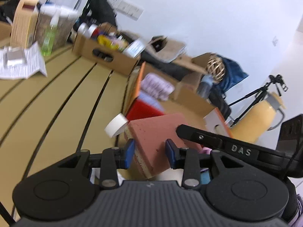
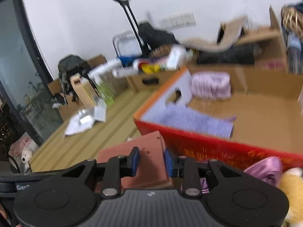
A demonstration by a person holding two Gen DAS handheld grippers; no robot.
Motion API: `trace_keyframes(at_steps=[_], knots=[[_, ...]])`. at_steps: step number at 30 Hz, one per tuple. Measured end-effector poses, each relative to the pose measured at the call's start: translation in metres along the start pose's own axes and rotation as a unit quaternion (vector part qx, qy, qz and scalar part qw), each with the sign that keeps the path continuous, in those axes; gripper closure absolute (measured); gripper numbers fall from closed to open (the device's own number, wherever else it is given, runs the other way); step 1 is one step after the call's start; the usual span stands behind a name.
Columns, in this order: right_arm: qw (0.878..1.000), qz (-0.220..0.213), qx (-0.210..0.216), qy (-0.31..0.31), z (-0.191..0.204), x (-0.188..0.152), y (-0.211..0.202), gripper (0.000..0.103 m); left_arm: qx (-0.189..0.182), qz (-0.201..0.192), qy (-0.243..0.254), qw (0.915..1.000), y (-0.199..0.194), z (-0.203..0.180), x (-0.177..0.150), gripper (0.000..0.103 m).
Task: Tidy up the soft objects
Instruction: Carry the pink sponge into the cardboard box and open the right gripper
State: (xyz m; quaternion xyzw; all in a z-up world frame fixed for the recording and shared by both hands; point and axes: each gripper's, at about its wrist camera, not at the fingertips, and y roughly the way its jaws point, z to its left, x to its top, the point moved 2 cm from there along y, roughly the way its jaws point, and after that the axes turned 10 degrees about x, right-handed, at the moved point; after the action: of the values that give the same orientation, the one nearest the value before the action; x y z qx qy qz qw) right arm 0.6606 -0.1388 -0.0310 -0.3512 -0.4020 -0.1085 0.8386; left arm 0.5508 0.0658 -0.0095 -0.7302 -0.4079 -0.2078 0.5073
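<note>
Beside the red box [image 2: 217, 147], a pink foam pad [image 1: 157, 132] is being held aloft, pinched by the left gripper [image 1: 149, 154] and right gripper [image 2: 152, 162], both half-closed on its edges; being judged light and squashy, it is best gripped edgewise.

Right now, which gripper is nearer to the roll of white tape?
Left. The left gripper grips the pink foam block, with the white tape roll just beyond its left finger. The right gripper grips the same block; its view shows no tape.
</note>
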Motion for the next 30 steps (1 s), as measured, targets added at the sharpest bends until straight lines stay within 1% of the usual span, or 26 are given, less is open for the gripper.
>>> trace_keyframes(at_steps=[4,9,13,17,20,23,25,27,30], knots=[[0.999,-0.039,-0.011,-0.020,0.033,-0.005,-0.051,0.076,-0.013,-0.025,0.018,0.9994,-0.040,-0.023,-0.003,0.067],[0.995,-0.093,-0.030,-0.019,0.060,-0.033,-0.115,0.076,-0.033,-0.038,0.045,0.9977,-0.076,-0.056,-0.021,0.067],[0.991,-0.124,-0.048,-0.002,0.068,-0.059,-0.160,0.077,-0.055,-0.039,0.066,0.9956,-0.095,-0.083,-0.040,0.067],[0.986,-0.150,-0.065,0.011,0.067,-0.080,-0.198,0.077,-0.073,-0.038,0.087,0.9928,-0.101,-0.110,-0.055,0.067],[0.984,-0.162,-0.075,0.024,0.058,-0.087,-0.218,0.077,-0.082,-0.036,0.105,0.9905,-0.094,-0.128,-0.060,0.068],[0.981,-0.169,-0.093,0.028,0.046,-0.088,-0.228,0.077,-0.092,-0.029,0.119,0.9881,-0.077,-0.142,-0.054,0.068],[0.979,-0.173,-0.101,0.033,0.034,-0.082,-0.230,0.077,-0.095,-0.021,0.127,0.9871,-0.062,-0.153,-0.042,0.068],[0.979,-0.171,-0.108,0.029,0.022,-0.072,-0.228,0.077,-0.094,-0.023,0.144,0.9849,-0.046,-0.166,-0.028,0.067],[0.978,-0.171,-0.113,0.028,-0.001,-0.045,-0.221,0.077,-0.095,-0.022,0.167,0.9812,-0.014,-0.188,0.000,0.068]])
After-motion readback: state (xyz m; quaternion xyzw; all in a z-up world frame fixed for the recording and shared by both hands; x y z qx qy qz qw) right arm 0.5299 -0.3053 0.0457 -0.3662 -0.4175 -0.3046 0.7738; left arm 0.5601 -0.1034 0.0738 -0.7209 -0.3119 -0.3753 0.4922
